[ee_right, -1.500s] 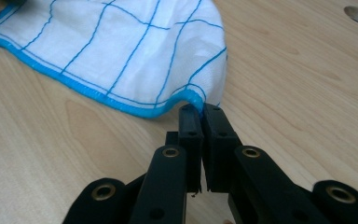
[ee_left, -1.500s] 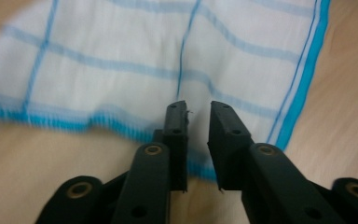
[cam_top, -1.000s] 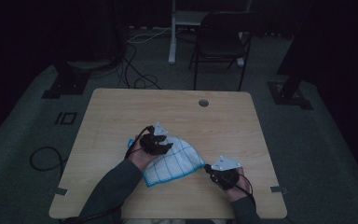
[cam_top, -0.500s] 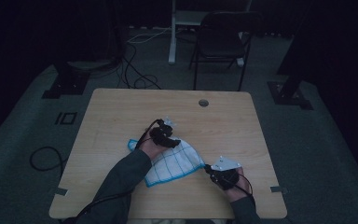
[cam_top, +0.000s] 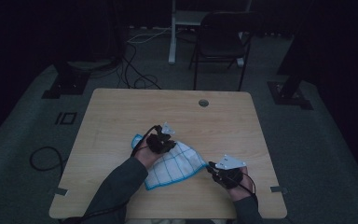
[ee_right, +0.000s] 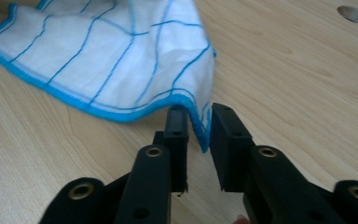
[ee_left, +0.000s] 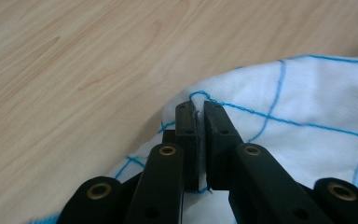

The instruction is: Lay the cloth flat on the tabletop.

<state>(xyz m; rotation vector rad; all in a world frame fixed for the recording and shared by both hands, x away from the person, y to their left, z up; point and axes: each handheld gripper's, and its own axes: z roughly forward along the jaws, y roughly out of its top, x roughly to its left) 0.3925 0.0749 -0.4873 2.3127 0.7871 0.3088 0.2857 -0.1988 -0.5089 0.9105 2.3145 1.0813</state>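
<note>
A white cloth (cam_top: 177, 163) with blue grid lines and a blue hem lies rumpled on the wooden table (cam_top: 121, 116) near the front. My left gripper (cam_top: 168, 142) sits at the cloth's far edge. In the left gripper view the cloth (ee_left: 307, 93) has its hem pinched between the shut jaws of that gripper (ee_left: 199, 109). My right gripper (cam_top: 210, 167) is at the cloth's right corner. Its jaws (ee_right: 199, 116) have just been opening. The cloth's (ee_right: 112, 46) blue corner hangs loose in the gap, and the pads do not press it.
A round cable hole (cam_top: 203, 102) is in the table's far side, also seen from the right gripper (ee_right: 354, 14). A dark chair (cam_top: 223, 42) stands behind the table. Cables (cam_top: 42, 158) lie on the floor at the left.
My left hand shifted slightly away up the table, then came back onto the cloth's far edge. The right hand stayed in place at the cloth's corner.
</note>
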